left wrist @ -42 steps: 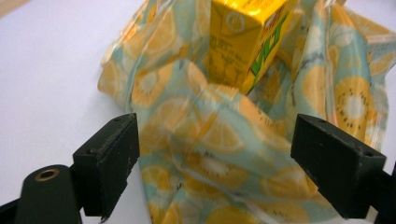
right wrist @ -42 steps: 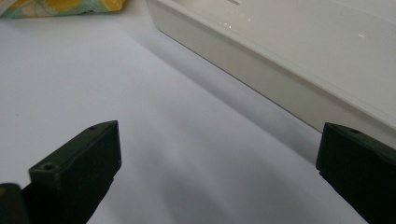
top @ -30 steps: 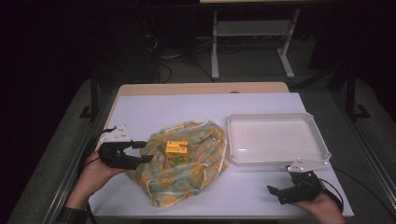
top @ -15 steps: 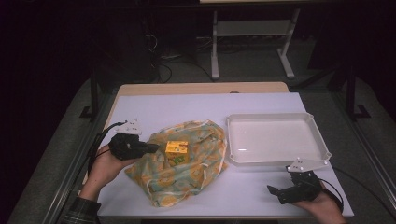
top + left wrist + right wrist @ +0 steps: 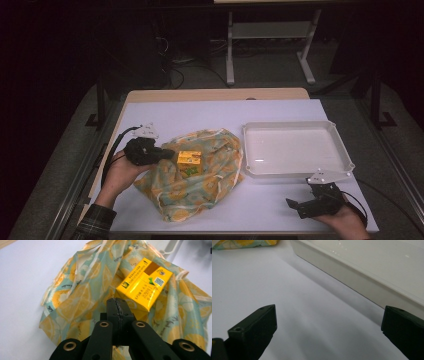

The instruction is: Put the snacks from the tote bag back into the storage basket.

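Observation:
A fabric bag (image 5: 200, 192) printed with lemons lies crumpled on the white table. On top of it sits a yellow box (image 5: 189, 159). My left gripper (image 5: 167, 154) rests at the bag's left edge, its tips just left of the box. In the left gripper view its jaws (image 5: 117, 305) are shut flat against each other with nothing visible between them. The bag (image 5: 75, 300) and the yellow box (image 5: 143, 287) lie right behind them. My right gripper (image 5: 295, 205) is held near the table's front right edge. Its jaws stand wide open (image 5: 329, 315) over bare table.
A shallow white tray (image 5: 295, 127) sits right of the bag, its near wall (image 5: 352, 272) just ahead of the right gripper. Black cables trail from both grippers. Beyond the table's far edge are a dark floor and a metal stand's legs (image 5: 230, 55).
My left hand has moved away from the front edge and to the right, bringing its gripper closer to the yellow box. The right hand has kept still.

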The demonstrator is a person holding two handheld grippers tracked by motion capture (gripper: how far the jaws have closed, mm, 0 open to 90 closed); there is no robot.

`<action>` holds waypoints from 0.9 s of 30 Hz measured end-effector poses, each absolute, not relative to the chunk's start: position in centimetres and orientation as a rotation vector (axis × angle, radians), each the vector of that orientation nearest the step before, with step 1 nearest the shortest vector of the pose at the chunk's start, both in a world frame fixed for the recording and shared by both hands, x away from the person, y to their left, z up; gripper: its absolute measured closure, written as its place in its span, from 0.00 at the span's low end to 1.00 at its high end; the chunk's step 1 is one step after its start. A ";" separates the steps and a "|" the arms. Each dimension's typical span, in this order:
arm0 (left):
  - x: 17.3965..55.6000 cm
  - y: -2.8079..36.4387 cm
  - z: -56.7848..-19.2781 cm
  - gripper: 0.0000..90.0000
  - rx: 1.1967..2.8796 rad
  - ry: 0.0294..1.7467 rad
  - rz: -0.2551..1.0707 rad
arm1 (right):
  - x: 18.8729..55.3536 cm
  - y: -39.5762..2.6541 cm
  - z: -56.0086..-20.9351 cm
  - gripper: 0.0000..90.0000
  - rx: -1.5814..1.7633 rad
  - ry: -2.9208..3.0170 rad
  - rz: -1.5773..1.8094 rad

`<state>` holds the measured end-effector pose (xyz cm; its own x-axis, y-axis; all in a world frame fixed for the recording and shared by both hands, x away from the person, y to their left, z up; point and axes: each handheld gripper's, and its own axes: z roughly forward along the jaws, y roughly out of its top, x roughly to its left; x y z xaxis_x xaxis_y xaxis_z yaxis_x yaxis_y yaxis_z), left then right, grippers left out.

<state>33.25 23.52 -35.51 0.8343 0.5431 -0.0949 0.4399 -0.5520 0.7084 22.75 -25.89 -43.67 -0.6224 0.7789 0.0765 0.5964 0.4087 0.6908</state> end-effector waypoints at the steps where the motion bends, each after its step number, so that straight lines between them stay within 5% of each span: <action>1: 33.4 23.5 -35.5 1.00 2.239 0.711 0.179 | 22.8 -25.9 -43.7 0.00 1.204 2.410 1.021; 27: 35.1 21.5 -36.4 1.00 2.305 0.661 0.177 | 22.7 -26.0 -43.7 0.00 1.225 2.414 1.013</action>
<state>35.11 21.53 -36.40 0.8593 0.5078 -0.0621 0.4091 -0.6091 0.6795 22.65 -25.98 -43.69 -0.6152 0.7838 0.0847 0.6094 0.4047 0.6818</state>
